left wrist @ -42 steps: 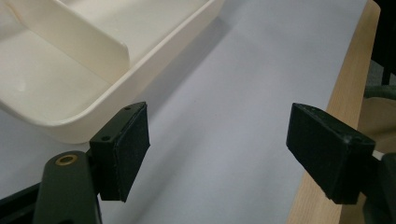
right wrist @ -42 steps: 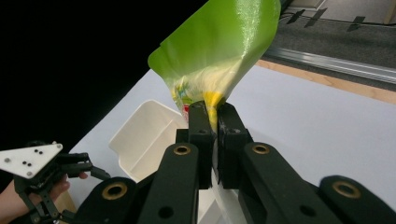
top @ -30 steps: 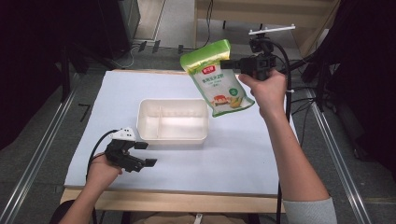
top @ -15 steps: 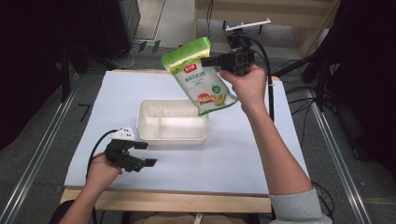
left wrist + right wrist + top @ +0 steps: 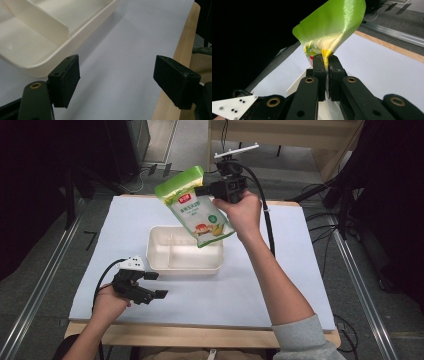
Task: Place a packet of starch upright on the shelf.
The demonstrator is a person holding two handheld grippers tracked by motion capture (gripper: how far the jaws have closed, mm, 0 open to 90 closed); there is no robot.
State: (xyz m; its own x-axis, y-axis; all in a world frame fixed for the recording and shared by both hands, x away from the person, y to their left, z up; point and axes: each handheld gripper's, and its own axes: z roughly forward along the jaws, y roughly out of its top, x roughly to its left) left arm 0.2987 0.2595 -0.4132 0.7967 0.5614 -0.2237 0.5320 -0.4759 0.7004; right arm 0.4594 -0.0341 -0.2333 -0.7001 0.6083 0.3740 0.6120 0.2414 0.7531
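A green and white snack bag [image 5: 196, 205] hangs tilted in the air above the right part of the cream divided tray [image 5: 161, 254]. My right gripper [image 5: 204, 191] is shut on the bag's upper edge; in the right gripper view the bag [image 5: 329, 27] rises from between the closed jaws of that gripper [image 5: 326, 65]. My left gripper [image 5: 156, 285] rests low near the table's front left, open, with nothing between its jaws. In the left gripper view the tray [image 5: 37, 32] lies just beyond the left gripper [image 5: 126, 80].
The white mat [image 5: 300, 265] covers the table, with the wooden front edge [image 5: 172, 75] close to the left gripper. Cables [image 5: 330, 220] and metal rails [image 5: 45, 270] run along the floor on both sides.
The right gripper has carried the bag leftward, from beyond the tray's right side to above the tray. The left gripper has stayed put.
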